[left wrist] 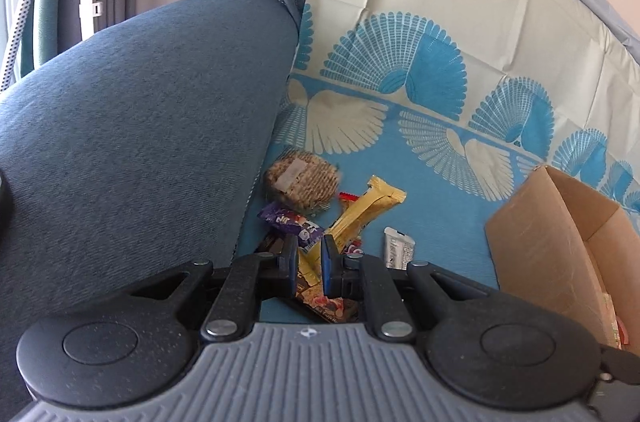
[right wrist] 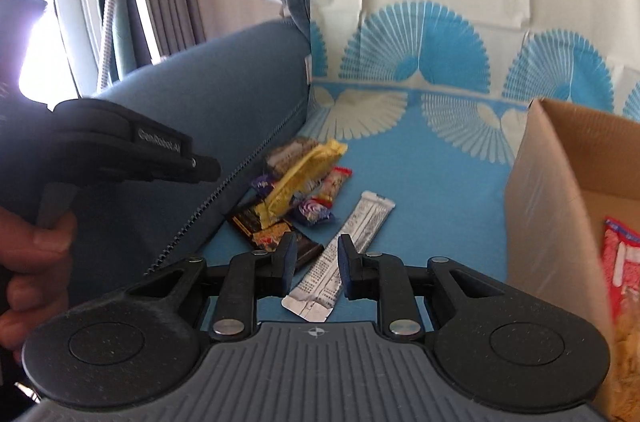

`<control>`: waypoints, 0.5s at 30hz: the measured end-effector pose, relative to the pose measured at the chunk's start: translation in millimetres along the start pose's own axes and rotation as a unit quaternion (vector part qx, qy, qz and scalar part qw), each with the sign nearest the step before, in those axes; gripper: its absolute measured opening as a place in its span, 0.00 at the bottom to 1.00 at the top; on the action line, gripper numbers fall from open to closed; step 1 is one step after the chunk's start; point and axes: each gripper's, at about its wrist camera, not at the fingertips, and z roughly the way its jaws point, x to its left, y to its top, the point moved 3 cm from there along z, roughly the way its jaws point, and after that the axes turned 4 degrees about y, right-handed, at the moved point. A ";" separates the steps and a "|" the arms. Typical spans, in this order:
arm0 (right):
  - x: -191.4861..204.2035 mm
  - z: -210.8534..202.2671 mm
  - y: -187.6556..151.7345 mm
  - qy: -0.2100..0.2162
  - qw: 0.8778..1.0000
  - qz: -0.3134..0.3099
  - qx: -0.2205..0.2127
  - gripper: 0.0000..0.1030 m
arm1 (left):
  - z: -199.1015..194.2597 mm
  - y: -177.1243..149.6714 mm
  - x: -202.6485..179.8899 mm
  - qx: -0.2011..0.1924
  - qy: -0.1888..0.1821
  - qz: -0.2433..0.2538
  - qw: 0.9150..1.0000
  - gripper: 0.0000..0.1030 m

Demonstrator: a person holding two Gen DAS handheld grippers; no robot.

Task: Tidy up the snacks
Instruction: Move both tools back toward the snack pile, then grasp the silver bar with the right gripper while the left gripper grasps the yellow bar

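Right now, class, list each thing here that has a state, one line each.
Cardboard box: open, a red packet inside.
Silver packet: flat on the cloth, between the right tongs.
Yellow wrapper: lying on the snack pile.
Left tongs: nearly closed over the pile.

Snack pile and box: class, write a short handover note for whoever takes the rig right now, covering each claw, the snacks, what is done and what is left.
Left claw: jaws narrow over the pile, with the yellow bar showing between them; grip unclear.
Right claw: open, astride the white stick, not pinching it.
Box: right of the pile, with a red packet already inside.
Left to do: move the stick and the rest of the pile into the box.
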 end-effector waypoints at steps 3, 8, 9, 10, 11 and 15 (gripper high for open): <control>-0.2 24.6 -3.7 -0.009 0.999 0.011 0.029 0.41 | 6.8 0.7 -5.3 0.001 -0.004 0.004 1.000 0.14; 1.9 60.5 -15.0 -0.025 0.997 0.005 0.072 0.60 | 20.6 1.6 -6.2 0.010 -0.008 -0.004 1.000 0.29; 2.5 66.6 -17.5 -0.027 0.996 0.003 0.080 0.61 | 23.8 2.5 -7.3 0.011 -0.010 -0.004 1.000 0.31; 2.4 72.3 -19.9 -0.028 0.996 0.003 0.087 0.61 | 27.5 3.1 -8.9 0.012 -0.011 -0.001 1.000 0.34; 2.1 77.3 -21.7 -0.029 0.995 0.003 0.095 0.61 | 31.6 3.7 -11.3 0.013 -0.012 0.004 1.000 0.36; 3.0 87.7 -27.6 -0.041 0.993 -0.014 0.110 0.56 | 46.7 4.7 -22.9 0.013 -0.012 0.027 0.999 0.52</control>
